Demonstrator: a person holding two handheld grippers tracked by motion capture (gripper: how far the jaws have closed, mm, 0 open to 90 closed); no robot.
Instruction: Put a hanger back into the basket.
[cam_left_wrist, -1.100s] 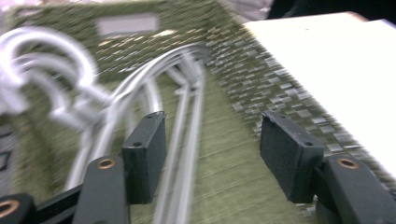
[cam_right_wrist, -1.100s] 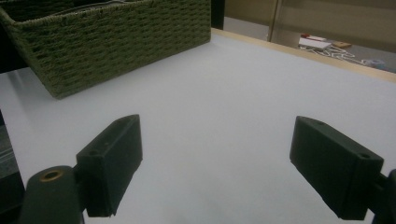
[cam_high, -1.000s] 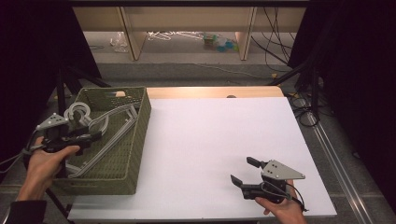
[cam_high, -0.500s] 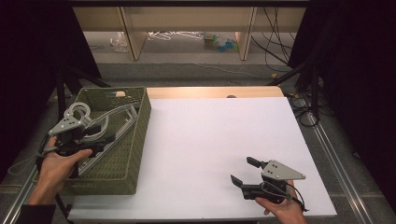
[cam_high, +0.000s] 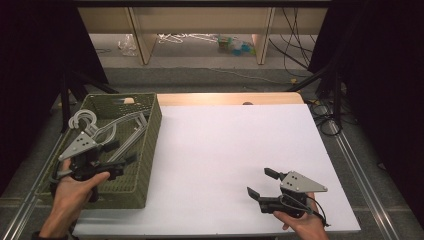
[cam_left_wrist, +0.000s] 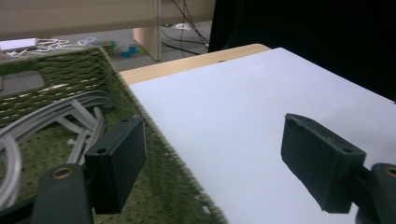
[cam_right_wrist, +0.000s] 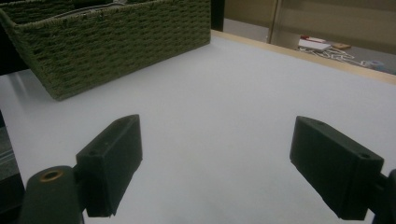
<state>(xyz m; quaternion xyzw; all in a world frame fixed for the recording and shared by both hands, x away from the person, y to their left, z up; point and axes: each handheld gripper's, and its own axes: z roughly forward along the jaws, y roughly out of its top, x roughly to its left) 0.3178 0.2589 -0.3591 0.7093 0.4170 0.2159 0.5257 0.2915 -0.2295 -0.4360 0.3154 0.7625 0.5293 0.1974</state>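
A green woven basket (cam_high: 150, 150) stands at the table's left edge, with several pale grey plastic hangers (cam_high: 117, 127) lying in it. My left gripper (cam_high: 121, 152) hovers over the basket's near right part, pointing toward the table. Its jaws have just been opening and stand wide with nothing between them. In the left gripper view the left gripper (cam_left_wrist: 219, 163) straddles the basket's rim (cam_left_wrist: 154, 130), and the hangers (cam_left_wrist: 60, 116) lie to its left. My right gripper (cam_high: 262, 182) rests low at the table's front right, open and empty. From the right gripper (cam_right_wrist: 219, 168) the basket (cam_right_wrist: 107, 42) is far off.
A white sheet (cam_high: 235, 145) covers the table, with a wooden strip (cam_high: 225, 98) along its far edge. Beyond it are shelf legs, loose hangers (cam_high: 185, 37) on the floor and cables. Dark stands flank both sides.
My left hand has moved right, from the basket's left side to over its right part, and its jaws have spread wider. The right gripper has stayed put.
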